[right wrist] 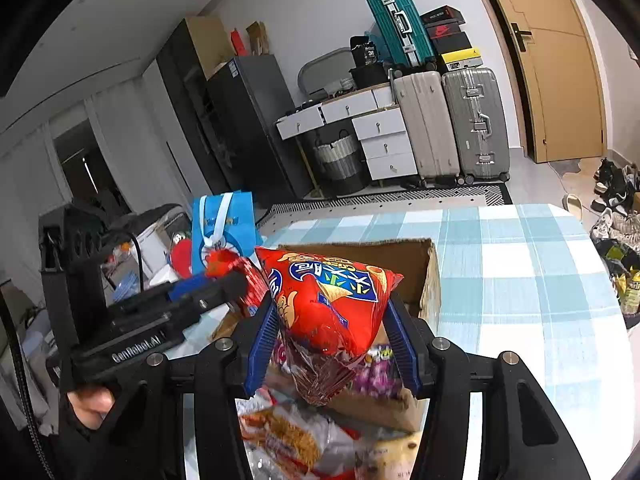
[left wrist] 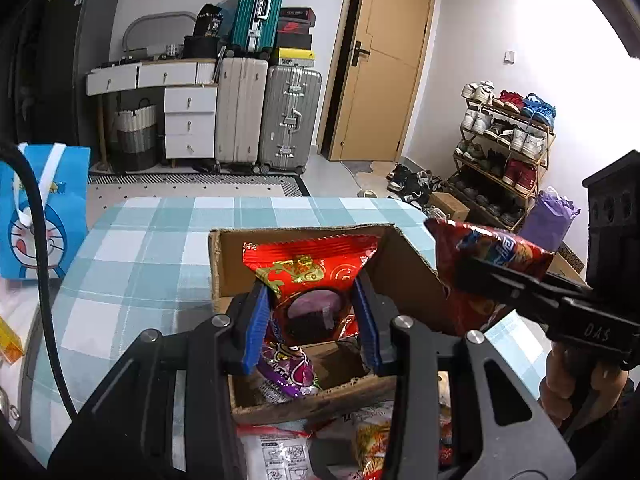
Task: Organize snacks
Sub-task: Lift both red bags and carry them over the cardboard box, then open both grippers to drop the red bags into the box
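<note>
Table: checked cloth [left wrist: 168, 240], cardboard box [left wrist: 232, 256] at the near edge.
Left gripper [left wrist: 310, 320]: clamped on red packet [left wrist: 308, 268].
Right gripper [right wrist: 332, 332]: clamped on chip bag [right wrist: 328, 300].

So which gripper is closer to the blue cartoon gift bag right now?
Left. The left gripper, shut on a red packet, sits just in front of the blue bag; the right gripper, holding the red chip bag, is farther off, over the cardboard box.
</note>
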Demonstrator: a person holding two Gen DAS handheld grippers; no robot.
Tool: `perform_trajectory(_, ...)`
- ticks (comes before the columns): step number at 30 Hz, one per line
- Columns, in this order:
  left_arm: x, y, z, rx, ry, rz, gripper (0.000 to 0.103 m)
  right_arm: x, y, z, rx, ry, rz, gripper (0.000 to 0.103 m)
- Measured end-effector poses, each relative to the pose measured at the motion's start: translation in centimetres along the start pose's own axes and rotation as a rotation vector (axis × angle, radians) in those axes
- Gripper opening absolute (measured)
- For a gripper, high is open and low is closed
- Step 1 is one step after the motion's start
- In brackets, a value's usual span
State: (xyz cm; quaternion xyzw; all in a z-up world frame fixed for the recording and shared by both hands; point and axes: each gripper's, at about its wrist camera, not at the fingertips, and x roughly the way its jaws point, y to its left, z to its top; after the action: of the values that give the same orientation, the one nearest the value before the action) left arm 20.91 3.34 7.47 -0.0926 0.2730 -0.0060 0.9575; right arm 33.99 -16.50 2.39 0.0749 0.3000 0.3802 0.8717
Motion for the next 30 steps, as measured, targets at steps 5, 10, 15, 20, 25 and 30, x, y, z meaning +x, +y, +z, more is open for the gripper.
perform_trajectory(5,2.3,0.3,-0.4,0.022,0.012,0.032,0.036,1.3,-0.5,0.7,0.024,0.003,-0.016,0.053)
perform_trajectory(10,4.6,0.5,-0.5,0.027,0.039,0.061,0.036,3.1,-0.8,0.9,0.026,0.028,-0.032,0.053)
perform_trajectory(15,6.2,1.2,-0.7,0.016,0.064,0.066,0.036,5.0,-0.3,0.8,-0.004,0.055,-0.058,0.053)
perform_trajectory(20,7.3,1.6,-1.0,0.017,0.078,0.086,0.036,6.3,-0.4,0.4,-0.009,0.062,-0.077,0.053)
perform_trajectory(25,8.3,2.1,-1.2,0.012,0.089,0.104,0.036,7.4,-0.6,0.1,0.001,0.076,-0.091,0.053)
perform_trajectory(30,7.5,2.0,-1.2,0.018,0.078,0.101,0.044,7.6,-0.3,0.2,-0.021,0.075,-0.118,0.056)
